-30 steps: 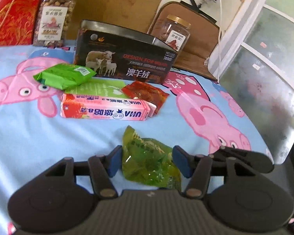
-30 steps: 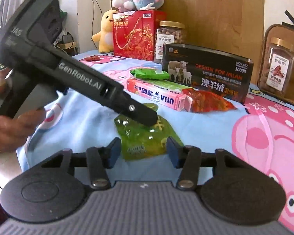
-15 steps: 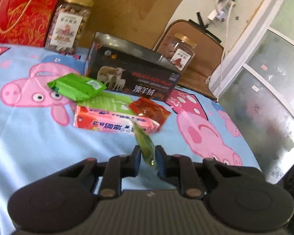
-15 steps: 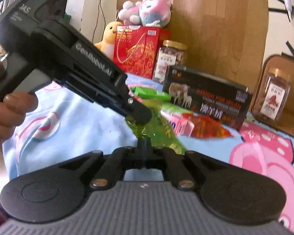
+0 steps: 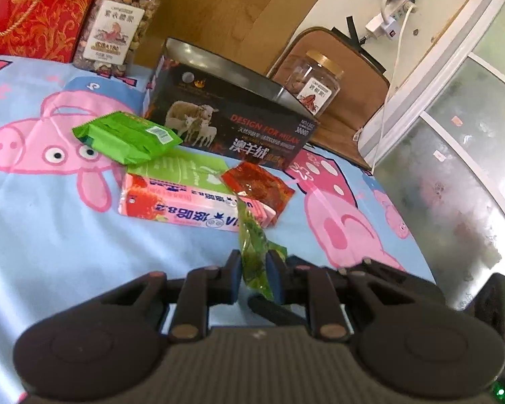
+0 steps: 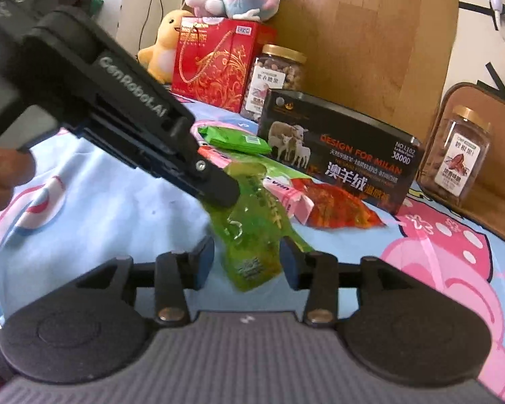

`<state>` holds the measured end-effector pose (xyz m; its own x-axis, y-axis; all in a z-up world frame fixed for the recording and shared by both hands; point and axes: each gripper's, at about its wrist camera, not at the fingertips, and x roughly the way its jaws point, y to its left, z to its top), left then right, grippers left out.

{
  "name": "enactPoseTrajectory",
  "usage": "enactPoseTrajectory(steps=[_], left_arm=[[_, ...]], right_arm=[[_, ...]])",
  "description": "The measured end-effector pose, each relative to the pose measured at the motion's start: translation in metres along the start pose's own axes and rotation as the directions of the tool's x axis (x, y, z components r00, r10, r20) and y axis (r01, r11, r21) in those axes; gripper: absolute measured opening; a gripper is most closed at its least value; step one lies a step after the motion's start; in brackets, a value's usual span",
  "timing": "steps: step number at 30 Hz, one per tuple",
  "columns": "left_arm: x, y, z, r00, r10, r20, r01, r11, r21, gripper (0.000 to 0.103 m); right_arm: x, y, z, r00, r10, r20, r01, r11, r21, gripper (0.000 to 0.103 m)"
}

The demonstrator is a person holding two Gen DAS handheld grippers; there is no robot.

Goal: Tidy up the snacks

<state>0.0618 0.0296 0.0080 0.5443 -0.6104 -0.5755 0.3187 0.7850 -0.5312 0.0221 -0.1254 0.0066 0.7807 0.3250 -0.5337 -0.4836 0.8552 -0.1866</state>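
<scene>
The limp, slippery translucent green snack pouch (image 5: 252, 262) is pinched edge-on by the left gripper (image 5: 252, 277); the right gripper (image 6: 247, 262), fingers just parted, is apart around it.

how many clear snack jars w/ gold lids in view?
2. One jar stands beside the red gift box at the back; the other jar sits on the brown chair at right. More may be hidden behind the black box.

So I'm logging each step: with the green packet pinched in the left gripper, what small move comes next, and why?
Probably carry the green packet toward the black box. The left gripper is shut on it and holds it clear of the cloth, and the right gripper has just been opening, pads off it.
</scene>
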Motion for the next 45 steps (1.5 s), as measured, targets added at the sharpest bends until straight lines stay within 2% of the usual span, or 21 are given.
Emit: enactPoseTrajectory(steps=[1, 2, 5, 9, 11, 14, 18, 22, 24, 26, 28, 31, 33, 36, 38, 40, 42, 45], left_arm=[[0.003, -0.001, 0.002, 1.0, -0.005, -0.009, 0.005, 1.0, -0.002, 0.02], [0.007, -0.003, 0.004, 1.0, -0.009, -0.015, 0.009, 1.0, 0.001, 0.021], [0.009, -0.011, 0.006, 1.0, 0.009, -0.013, -0.009, 1.0, 0.029, 0.016], [-0.016, -0.023, 0.011, 0.997, -0.055, 0.044, 0.053, 0.997, 0.059, 0.017], [-0.026, -0.032, 0.022, 0.994, -0.066, 0.089, 0.058, 0.994, 0.091, 0.017], [-0.028, -0.045, 0.051, 0.989, -0.033, 0.146, 0.011, 0.989, 0.146, 0.018], [-0.013, -0.045, 0.102, 0.978, 0.0, 0.21, -0.041, 0.981, 0.19, 0.018], [0.014, -0.034, 0.138, 0.971, 0.061, 0.231, -0.107, 0.976, 0.19, 0.019], [0.031, -0.025, 0.149, 0.964, 0.123, 0.236, -0.168, 0.97, 0.177, 0.02], [0.045, -0.015, 0.156, 0.949, 0.213, 0.231, -0.253, 0.954, 0.162, 0.023], [0.05, -0.004, 0.158, 0.94, 0.26, 0.223, -0.293, 0.947, 0.131, 0.024], [0.032, 0.0, 0.148, 0.942, 0.219, 0.254, -0.253, 0.961, 0.11, 0.024], [0.012, -0.002, 0.136, 0.933, 0.198, 0.302, -0.241, 0.964, 0.111, 0.026], [-0.019, 0.002, 0.116, 0.914, 0.188, 0.359, -0.233, 0.969, 0.086, 0.03], [-0.036, 0.012, 0.099, 0.9, 0.22, 0.376, -0.257, 0.965, 0.053, 0.03], [-0.045, 0.027, 0.089, 0.894, 0.261, 0.364, -0.284, 0.959, 0.008, 0.03], [-0.051, 0.045, 0.078, 0.898, 0.285, 0.336, -0.286, 0.957, -0.046, 0.03], [-0.056, 0.073, 0.066, 0.914, 0.286, 0.287, -0.259, 0.957, -0.129, 0.03]], right_arm=[[0.004, -0.001, 0.002, 1.0, 0.003, -0.004, -0.003, 1.0, -0.007, 0.04], [0.006, -0.001, 0.003, 1.0, 0.023, -0.01, -0.023, 1.0, -0.003, 0.022], [0.003, 0.005, 0.001, 1.0, -0.009, 0.015, 0.009, 1.0, -0.025, 0.019], [-0.021, 0.008, 0.002, 0.993, -0.047, 0.106, 0.054, 0.996, -0.066, 0.014], [-0.031, 0.008, 0.009, 0.984, -0.069, 0.167, 0.087, 0.991, -0.102, 0.014], [-0.026, 0.006, 0.026, 0.959, -0.124, 0.255, 0.179, 0.962, -0.206, 0.013], [0.002, -0.02, 0.061, 0.935, -0.158, 0.317, 0.235, 0.947, -0.22, 0.012], [0.041, -0.041, 0.089, 0.934, -0.184, 0.307, 0.256, 0.943, -0.213, 0.013], [0.063, -0.053, 0.099, 0.945, -0.176, 0.276, 0.234, 0.953, -0.192, 0.013], [0.083, -0.061, 0.105, 0.965, -0.136, 0.224, 0.172, 0.974, -0.149, 0.014], [0.087, -0.066, 0.107, 0.976, -0.106, 0.192, 0.123, 0.989, -0.078, 0.015], [0.065, -0.071, 0.099, 0.969, -0.105, 0.225, 0.107, 0.994, 0.004, 0.018], [0.04, -0.072, 0.086, 0.963, -0.098, 0.252, 0.086, 0.994, 0.061, 0.018], [0.013, -0.077, 0.065, 0.966, -0.066, 0.25, 0.027, 0.987, 0.157, 0.018], [0.003, -0.081, 0.052, 0.973, -0.019, 0.231, -0.042, 0.966, 0.254, 0.018], [0.001, -0.082, 0.042, 0.977, 0.055, 0.208, -0.125, 0.931, 0.342, 0.02], [0.012, -0.085, 0.04, 0.975, 0.124, 0.182, -0.19, 0.894, 0.406, 0.02], [0.026, -0.078, 0.042, 0.965, 0.206, 0.16, -0.258, 0.841, 0.476, 0.021]])
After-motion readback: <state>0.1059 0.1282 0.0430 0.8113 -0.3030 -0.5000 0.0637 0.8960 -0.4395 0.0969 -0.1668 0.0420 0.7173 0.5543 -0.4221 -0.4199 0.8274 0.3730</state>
